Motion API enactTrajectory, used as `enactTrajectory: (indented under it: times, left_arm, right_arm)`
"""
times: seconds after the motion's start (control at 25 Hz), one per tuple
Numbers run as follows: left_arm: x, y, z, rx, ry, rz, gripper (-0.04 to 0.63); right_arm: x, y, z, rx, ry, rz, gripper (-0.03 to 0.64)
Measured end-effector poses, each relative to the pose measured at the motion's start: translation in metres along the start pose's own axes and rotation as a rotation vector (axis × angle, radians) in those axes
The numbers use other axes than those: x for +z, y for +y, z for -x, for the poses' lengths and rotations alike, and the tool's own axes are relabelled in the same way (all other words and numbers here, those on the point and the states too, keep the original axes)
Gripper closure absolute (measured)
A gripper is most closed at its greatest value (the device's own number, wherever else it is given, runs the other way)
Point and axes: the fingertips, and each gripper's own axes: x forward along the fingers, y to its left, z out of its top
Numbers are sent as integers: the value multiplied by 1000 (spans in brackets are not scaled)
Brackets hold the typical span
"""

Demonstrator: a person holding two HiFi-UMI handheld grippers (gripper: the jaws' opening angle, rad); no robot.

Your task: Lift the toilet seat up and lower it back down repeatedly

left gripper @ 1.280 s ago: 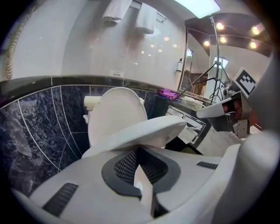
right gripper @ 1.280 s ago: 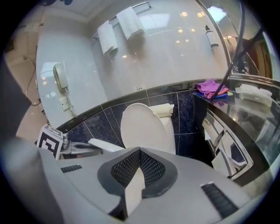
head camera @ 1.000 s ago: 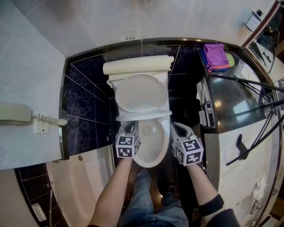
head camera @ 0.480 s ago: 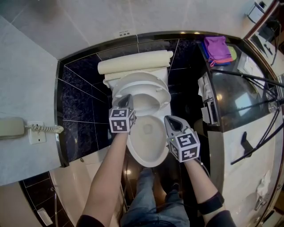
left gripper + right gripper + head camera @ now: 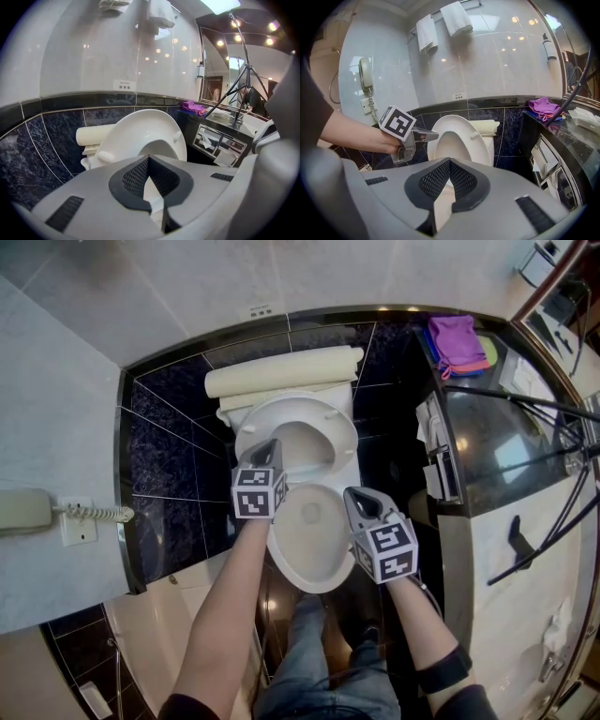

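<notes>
The white toilet seat (image 5: 298,434) stands raised, leaning back toward the lid and the cream tank (image 5: 281,371); the open bowl (image 5: 307,535) lies below it. In the right gripper view the seat (image 5: 461,136) looks nearly upright. My left gripper (image 5: 270,445) is shut, and its tip rests against the seat's left rim (image 5: 432,135). From the left gripper view the seat's underside (image 5: 140,133) fills the space just ahead of the shut jaws (image 5: 149,160). My right gripper (image 5: 351,495) is shut with nothing in it and hovers by the bowl's right rim, apart from the seat.
A dark counter (image 5: 487,442) with a purple cloth (image 5: 457,338) and tripod legs (image 5: 530,409) runs along the right. A wall phone (image 5: 23,509) hangs at the left, above a bathtub (image 5: 159,615). White towels (image 5: 440,23) hang high on the wall. The person's legs stand before the bowl.
The seat has swung up from nearly level to leaning back on the lid. My left gripper rose and went back with it. The right gripper stayed beside the bowl.
</notes>
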Motion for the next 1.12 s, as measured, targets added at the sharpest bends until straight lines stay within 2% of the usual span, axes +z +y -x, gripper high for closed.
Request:
enactTrajectory:
  times: [0.2,0.36,0.8,1.12]
  left_arm:
    - [4,-14,28,8,-14,-1,604]
    - [14,-33,71,22,-40,-8,604]
    - [33,-117,256,80,-121,-18,604]
    - [28,-187,368,101,-173,-7,604]
  right_arm:
    - [3,10,16,15,-2,6,600]
    - [8,21,43,29,-5,26,600]
    - [39,69,162,107,-65,121,600]
    - [25,105,248,151,-69,185,600]
